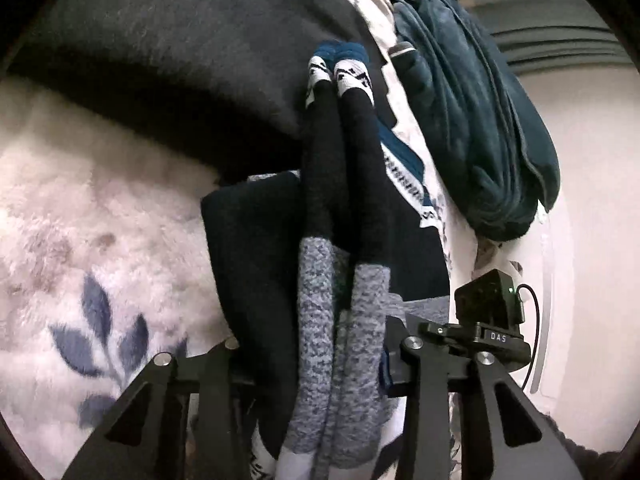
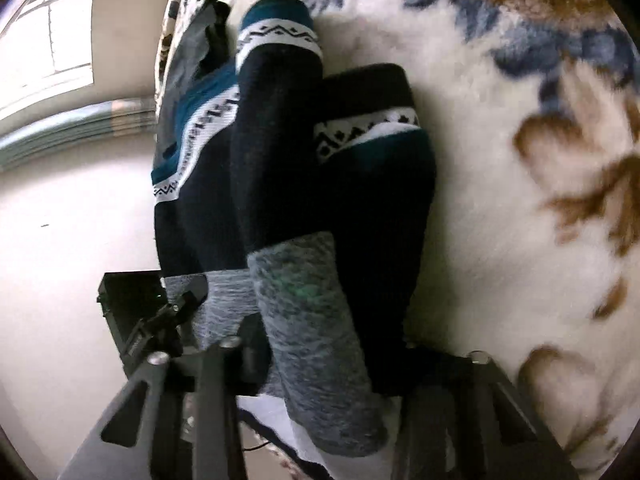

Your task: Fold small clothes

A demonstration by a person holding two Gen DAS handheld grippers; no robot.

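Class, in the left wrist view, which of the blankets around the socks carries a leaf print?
The pale fluffy blanket at lower left, with blue leaf sprigs. The dark grey blanket above it and the teal blanket at right are plain.

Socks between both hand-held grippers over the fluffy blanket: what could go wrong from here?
1. The socks hang in loose doubled strands, so one layer may slip from the left hand-held gripper and undo the fold.
2. The right hand-held gripper sits close beside the left one's body, so the two could collide.
3. More socks lie underneath on the blanket; a jaw might snag them too.
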